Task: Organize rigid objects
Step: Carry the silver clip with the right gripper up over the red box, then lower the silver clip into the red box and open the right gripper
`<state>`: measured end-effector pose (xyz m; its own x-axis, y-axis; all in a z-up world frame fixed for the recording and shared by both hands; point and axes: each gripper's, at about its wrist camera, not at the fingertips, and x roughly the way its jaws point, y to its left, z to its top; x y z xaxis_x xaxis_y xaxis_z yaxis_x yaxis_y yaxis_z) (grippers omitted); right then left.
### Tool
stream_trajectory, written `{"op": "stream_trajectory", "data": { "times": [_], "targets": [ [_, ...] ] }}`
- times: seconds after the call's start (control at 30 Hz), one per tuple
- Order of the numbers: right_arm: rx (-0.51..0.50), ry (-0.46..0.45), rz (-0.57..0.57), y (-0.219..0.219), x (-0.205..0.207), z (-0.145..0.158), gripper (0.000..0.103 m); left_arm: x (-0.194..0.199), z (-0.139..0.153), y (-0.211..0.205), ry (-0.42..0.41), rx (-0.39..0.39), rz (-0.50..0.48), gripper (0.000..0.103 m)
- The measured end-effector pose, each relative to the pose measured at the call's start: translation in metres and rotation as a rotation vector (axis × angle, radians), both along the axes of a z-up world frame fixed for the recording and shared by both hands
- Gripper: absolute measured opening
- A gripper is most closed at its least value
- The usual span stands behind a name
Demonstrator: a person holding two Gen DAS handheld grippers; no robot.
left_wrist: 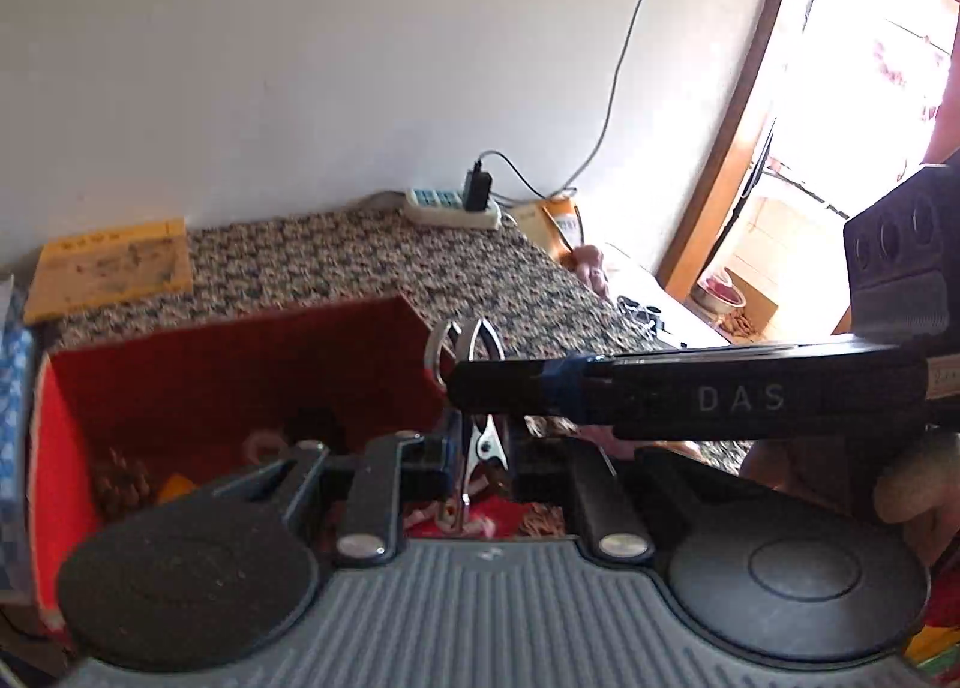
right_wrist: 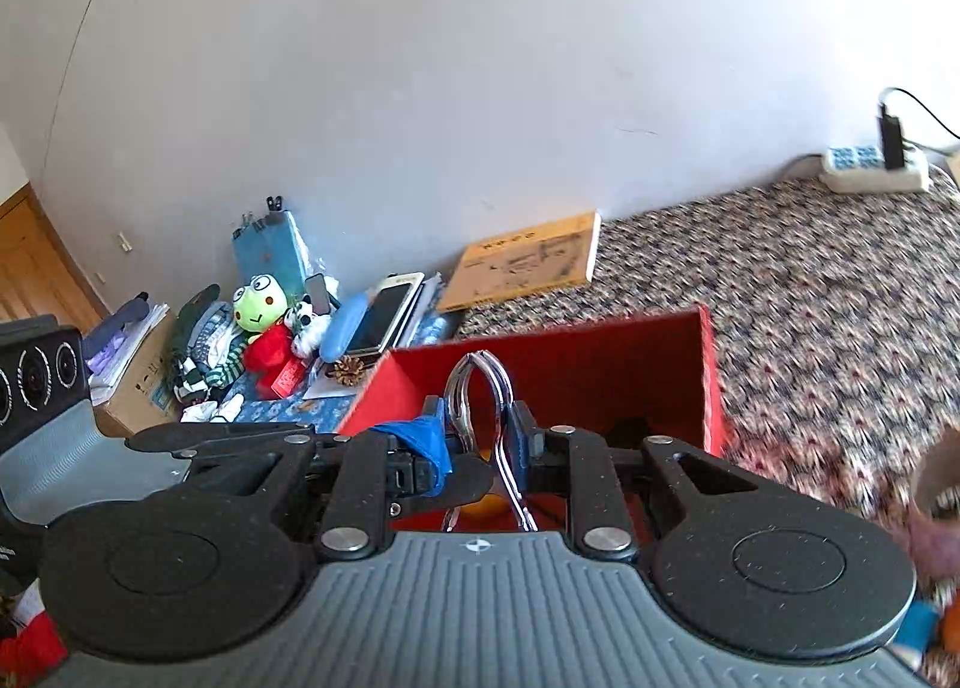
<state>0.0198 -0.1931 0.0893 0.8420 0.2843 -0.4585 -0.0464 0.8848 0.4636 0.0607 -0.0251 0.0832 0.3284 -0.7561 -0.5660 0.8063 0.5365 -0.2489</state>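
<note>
A shiny metal clip (left_wrist: 477, 418) stands upright between the fingers of my left gripper (left_wrist: 480, 451), which is shut on it above an open red box (left_wrist: 240, 364). My right gripper (right_wrist: 483, 448) is shut on the same metal clip (right_wrist: 480, 388), whose looped handles rise above the fingers. The right gripper's black finger (left_wrist: 540, 388) crosses the left wrist view from the right and meets the clip. The red box (right_wrist: 600, 352) holds a pine cone (left_wrist: 123, 484) and an orange item (left_wrist: 177, 487). Much of the box floor is hidden by the grippers.
The patterned table top (right_wrist: 810, 298) carries a yellow booklet (right_wrist: 528, 259) and a white power strip (left_wrist: 450, 205) by the wall. A frog plush (right_wrist: 261, 307), phone (right_wrist: 390, 310) and clutter lie left of the box. A cardboard tube (right_wrist: 936, 472) sits at the right.
</note>
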Motion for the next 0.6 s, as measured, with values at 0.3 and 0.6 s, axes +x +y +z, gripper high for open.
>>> {"op": "stream_trajectory", "data": {
  "times": [0.3,0.6],
  "targets": [
    [-0.015,0.153,0.101,0.009,0.071,-0.02,0.003,0.061,-0.008,0.005,0.049,0.056,0.062,0.01],
    [0.033,0.328,0.176,0.019,0.106,-0.053,0.003,0.092,-0.046,0.01,0.14,0.171,0.122,0.01]
  ]
}}
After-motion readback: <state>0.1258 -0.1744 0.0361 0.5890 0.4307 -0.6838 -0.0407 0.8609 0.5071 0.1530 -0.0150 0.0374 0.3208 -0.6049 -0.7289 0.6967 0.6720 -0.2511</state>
